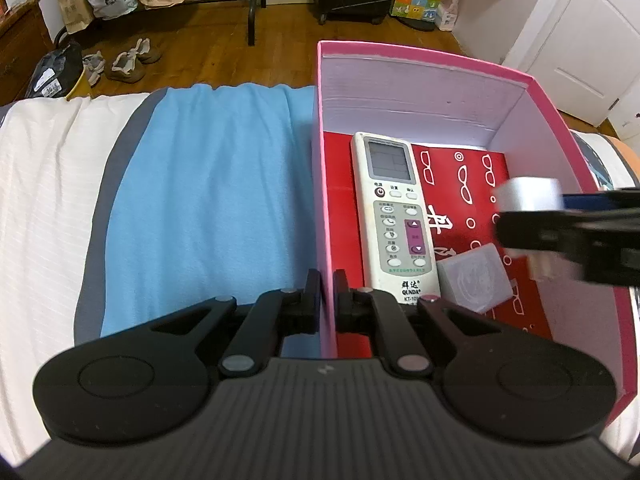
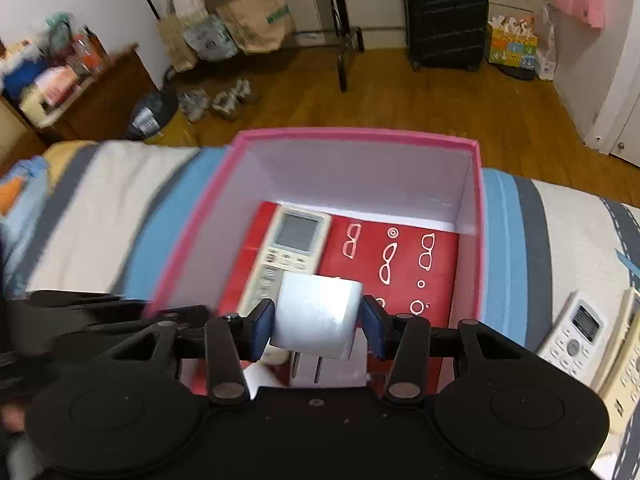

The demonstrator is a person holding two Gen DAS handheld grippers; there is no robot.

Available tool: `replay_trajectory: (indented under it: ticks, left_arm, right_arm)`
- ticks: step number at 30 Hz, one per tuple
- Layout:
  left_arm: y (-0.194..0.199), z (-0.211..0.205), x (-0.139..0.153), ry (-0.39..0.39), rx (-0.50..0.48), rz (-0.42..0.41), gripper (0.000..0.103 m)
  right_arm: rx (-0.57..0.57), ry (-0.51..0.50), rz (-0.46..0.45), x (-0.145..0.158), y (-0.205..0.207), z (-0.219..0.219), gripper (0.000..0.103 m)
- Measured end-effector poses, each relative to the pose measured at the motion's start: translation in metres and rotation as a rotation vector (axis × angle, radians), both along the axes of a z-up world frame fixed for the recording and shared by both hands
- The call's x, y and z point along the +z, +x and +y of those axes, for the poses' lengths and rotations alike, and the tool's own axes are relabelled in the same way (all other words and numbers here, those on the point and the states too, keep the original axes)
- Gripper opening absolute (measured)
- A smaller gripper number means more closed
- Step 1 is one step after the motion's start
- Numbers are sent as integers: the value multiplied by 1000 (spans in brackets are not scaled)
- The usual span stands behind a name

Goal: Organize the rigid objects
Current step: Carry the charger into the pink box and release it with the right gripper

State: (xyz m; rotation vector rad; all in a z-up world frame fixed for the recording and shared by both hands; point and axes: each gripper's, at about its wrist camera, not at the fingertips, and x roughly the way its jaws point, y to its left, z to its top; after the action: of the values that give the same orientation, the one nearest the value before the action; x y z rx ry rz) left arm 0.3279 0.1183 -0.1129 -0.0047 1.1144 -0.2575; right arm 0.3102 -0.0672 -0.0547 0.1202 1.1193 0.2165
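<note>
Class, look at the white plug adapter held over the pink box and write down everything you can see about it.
The white plug adapter is a blocky, rounded-edged cube of smooth, plastic-looking material with two metal prongs on its near face, pointing toward the right wrist camera. The right hand-held gripper clamps it, blue pads on its left and right sides. It hangs above the open pink box, over the lower part of the white remote, touching nothing but the pads. In the left wrist view it appears blurred.
</note>
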Motion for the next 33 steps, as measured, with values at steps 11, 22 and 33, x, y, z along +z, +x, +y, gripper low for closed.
replay_trajectory:
  ticks: [11,22,33]
  left_arm:
    - [1,2,0,-14,0,7,6]
    - [1,-1,1,1,-1,4,6]
    - [-1,-3,4,18,4,6,5]
  right_arm:
    - [-85,56,-14,-31,18,-10,58]
    - [58,88,-111,48,-58,-50,66]
    - [65,-56,-372,72,-150,-116,74]
